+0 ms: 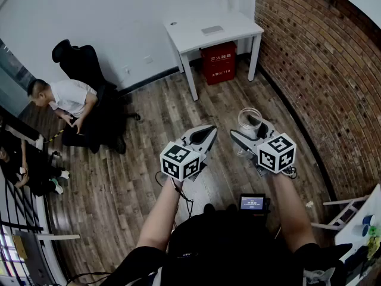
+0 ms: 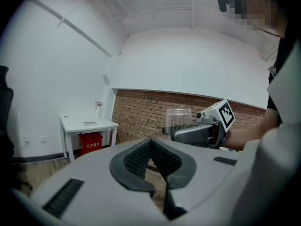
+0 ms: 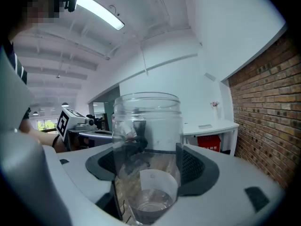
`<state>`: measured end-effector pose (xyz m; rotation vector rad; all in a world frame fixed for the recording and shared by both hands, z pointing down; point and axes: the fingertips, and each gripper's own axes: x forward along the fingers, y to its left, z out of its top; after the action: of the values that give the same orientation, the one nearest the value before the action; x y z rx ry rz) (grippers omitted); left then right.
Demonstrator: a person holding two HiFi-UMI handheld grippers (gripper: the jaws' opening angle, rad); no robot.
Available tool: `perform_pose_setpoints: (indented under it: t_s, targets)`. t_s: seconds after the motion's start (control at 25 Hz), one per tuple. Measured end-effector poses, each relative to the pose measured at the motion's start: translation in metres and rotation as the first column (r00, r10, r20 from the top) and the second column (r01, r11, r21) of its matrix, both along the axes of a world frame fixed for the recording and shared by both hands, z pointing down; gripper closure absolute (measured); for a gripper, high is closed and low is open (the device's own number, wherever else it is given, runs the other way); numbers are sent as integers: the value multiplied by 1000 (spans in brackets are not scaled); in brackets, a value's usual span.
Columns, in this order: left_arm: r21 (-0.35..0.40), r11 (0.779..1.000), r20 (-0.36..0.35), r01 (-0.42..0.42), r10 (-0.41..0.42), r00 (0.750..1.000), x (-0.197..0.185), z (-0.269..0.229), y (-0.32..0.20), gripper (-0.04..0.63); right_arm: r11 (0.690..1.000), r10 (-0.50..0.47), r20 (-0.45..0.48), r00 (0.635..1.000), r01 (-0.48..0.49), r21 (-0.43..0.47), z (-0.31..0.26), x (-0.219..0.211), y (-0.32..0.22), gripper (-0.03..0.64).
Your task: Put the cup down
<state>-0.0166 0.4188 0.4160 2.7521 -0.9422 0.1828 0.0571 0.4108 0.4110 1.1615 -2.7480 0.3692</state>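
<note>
A clear plastic cup [image 3: 148, 145] stands upright between the dark pads of my right gripper [image 3: 148, 161], which is shut on its lower half. A little water or film lies in the bottom. In the head view the cup [image 1: 250, 120] is held in the air above the wooden floor, at the tip of the right gripper [image 1: 250, 133]. My left gripper [image 1: 205, 137] hovers beside it to the left, apart from the cup. Its pads [image 2: 141, 157] meet with nothing between them. From the left gripper view the cup [image 2: 178, 119] shows in the right gripper [image 2: 195, 133].
A white table [image 1: 208, 31] stands against the far wall with a red box [image 1: 218, 61] under it. A brick wall [image 1: 309, 52] runs along the right. A person [image 1: 68, 100] sits by a black chair at the left. A small screen device [image 1: 252, 203] hangs at my waist.
</note>
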Motion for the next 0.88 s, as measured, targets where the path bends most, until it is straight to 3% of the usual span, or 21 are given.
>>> perform_pose_setpoints:
  t_s: [0.88]
  targets:
    - [-2,999,-1,-37,37,999,5,2,7,586,1000,-3,19,1000,3,-8,1,0,5,260]
